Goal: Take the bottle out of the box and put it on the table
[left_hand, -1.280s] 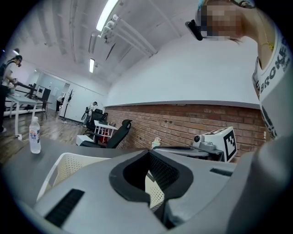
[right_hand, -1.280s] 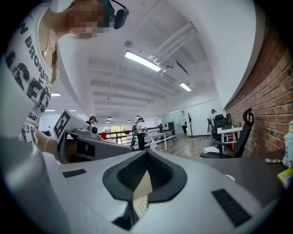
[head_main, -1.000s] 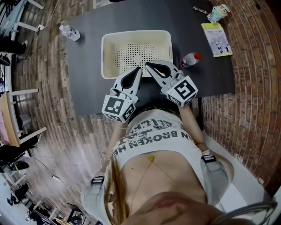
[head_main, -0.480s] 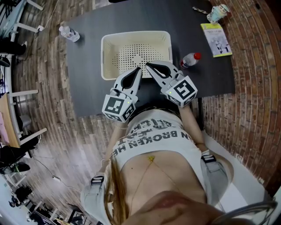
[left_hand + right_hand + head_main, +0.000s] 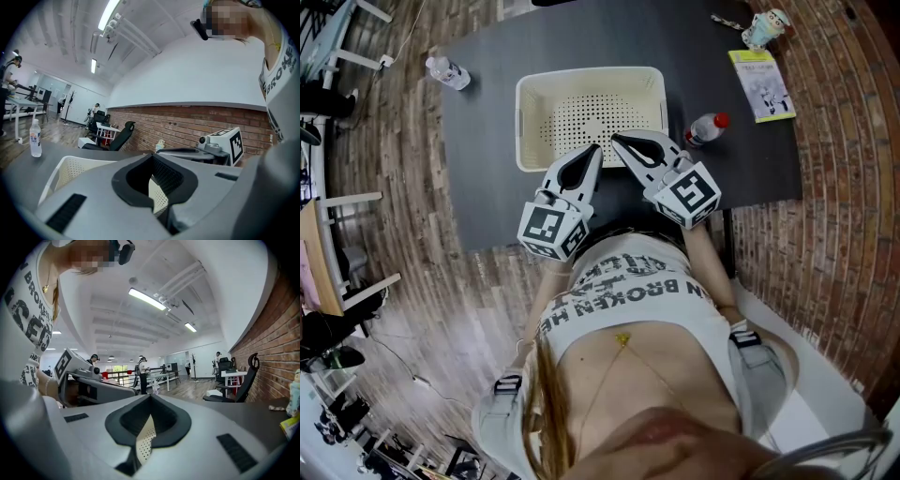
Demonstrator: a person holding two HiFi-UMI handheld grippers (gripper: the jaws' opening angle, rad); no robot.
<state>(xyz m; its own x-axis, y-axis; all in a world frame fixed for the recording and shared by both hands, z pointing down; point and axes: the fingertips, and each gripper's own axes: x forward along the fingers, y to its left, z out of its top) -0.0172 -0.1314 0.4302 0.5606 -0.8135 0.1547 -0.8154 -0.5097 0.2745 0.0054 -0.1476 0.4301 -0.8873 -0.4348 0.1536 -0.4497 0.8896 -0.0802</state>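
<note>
Just beside the box's (image 5: pixel 591 77) right wall, toward the worktop's (image 5: pixel 487 141) right edge, the red-capped bottle (image 5: pixel 708 127) is resting; the box is looking empty. The left gripper (image 5: pixel 597 149) and right gripper (image 5: pixel 617 141) are hovering over the box's near rim, fingers clenched on nothing. The bottle is probably handling light, smooth and a little squashy, so gripping across the middle of its body seems safest. Only the head view is showing it. The left gripper view is revealing that a second bottle (image 5: pixel 448 68), at the far left corner, is standing upright.
</note>
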